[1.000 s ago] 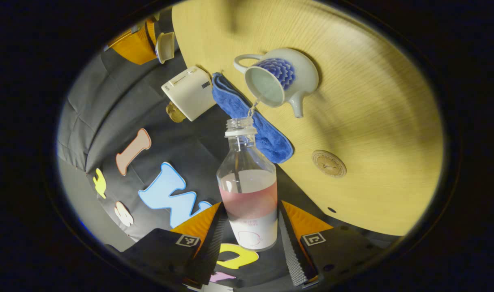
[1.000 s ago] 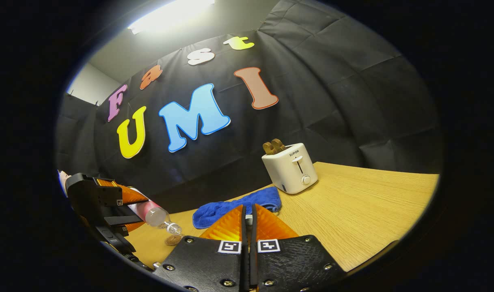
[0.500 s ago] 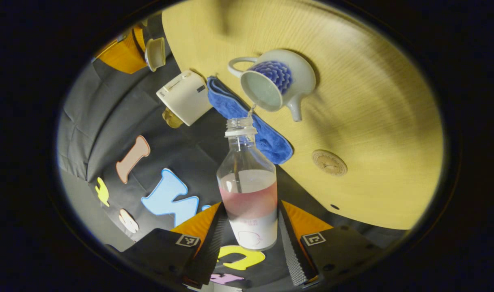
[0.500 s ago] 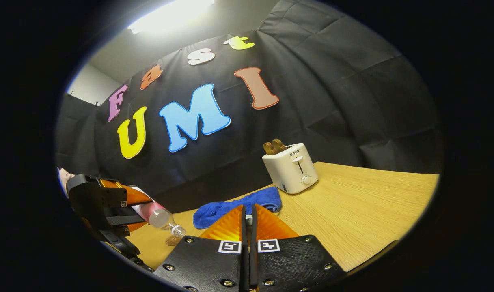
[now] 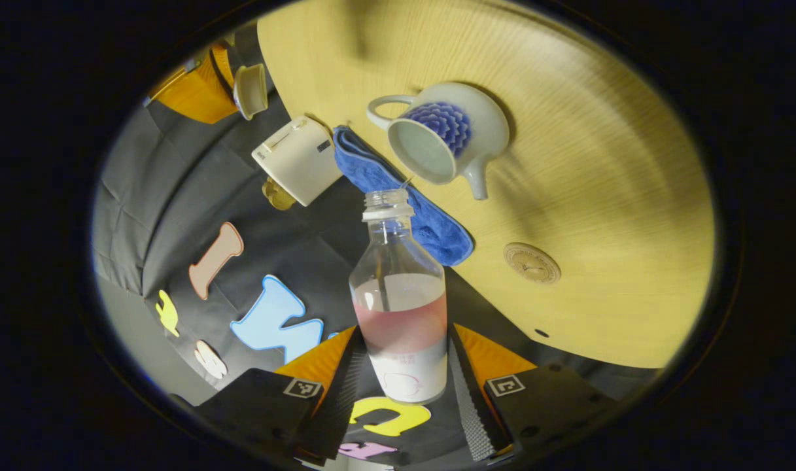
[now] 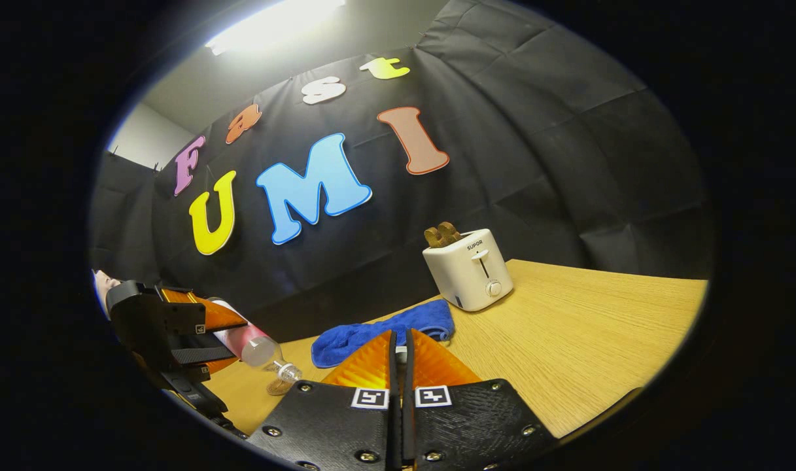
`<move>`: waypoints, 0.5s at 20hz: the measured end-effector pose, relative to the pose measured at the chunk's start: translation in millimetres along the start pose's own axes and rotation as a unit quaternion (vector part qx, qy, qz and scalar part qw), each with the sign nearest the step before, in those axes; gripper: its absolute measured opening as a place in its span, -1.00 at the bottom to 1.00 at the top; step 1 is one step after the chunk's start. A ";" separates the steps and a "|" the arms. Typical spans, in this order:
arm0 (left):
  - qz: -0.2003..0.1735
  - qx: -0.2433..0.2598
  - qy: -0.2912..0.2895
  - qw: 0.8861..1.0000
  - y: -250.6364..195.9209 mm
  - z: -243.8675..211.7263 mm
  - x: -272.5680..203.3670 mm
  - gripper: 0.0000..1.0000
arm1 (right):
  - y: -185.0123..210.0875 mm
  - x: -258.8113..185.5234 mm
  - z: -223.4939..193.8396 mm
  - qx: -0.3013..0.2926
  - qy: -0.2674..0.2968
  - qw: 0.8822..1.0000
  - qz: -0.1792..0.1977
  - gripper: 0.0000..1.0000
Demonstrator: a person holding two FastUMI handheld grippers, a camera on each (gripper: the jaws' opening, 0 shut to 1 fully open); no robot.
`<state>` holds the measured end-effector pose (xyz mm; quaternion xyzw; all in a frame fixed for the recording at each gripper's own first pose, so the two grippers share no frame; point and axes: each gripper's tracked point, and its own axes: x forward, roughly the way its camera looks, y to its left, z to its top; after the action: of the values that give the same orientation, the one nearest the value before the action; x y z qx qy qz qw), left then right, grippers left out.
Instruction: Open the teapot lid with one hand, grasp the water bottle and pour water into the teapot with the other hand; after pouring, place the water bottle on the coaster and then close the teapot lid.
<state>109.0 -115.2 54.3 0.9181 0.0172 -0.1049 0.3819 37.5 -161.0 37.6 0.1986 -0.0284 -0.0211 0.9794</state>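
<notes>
While the left gripper (image 5: 404, 366) clamps the bottle (image 5: 401, 307) low on its body with both fingers, the bottle is tipped with its open mouth just beside the rim of the teapot (image 5: 447, 134), which stands uncovered on the table (image 5: 600, 196). The bottle is part full. The right gripper (image 6: 401, 347) has its fingers pressed together on the lid (image 5: 248, 88), held up off the table and well apart from the pot; only a small pale bit shows between its fingers in the right gripper view. The coaster (image 5: 532, 263) lies bare on the table near the pot's spout. A blue cloth (image 5: 404, 196) lies beside the pot, with a toaster (image 6: 469, 268) just behind it. The right gripper view shows the left gripper (image 6: 224, 337) tilting the bottle (image 6: 254, 343) downward.
</notes>
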 end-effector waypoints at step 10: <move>0.003 -0.039 -0.014 0.999 -3.2 4.0 -1.1 0.67 | 1.6 0.6 -3.0 -0.004 0.006 1.000 0.002 -0.99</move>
<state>106.9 -115.7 49.5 0.9011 0.0136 -0.1158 0.4176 38.3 -158.4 35.5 0.1951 -0.0226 -0.0184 0.9804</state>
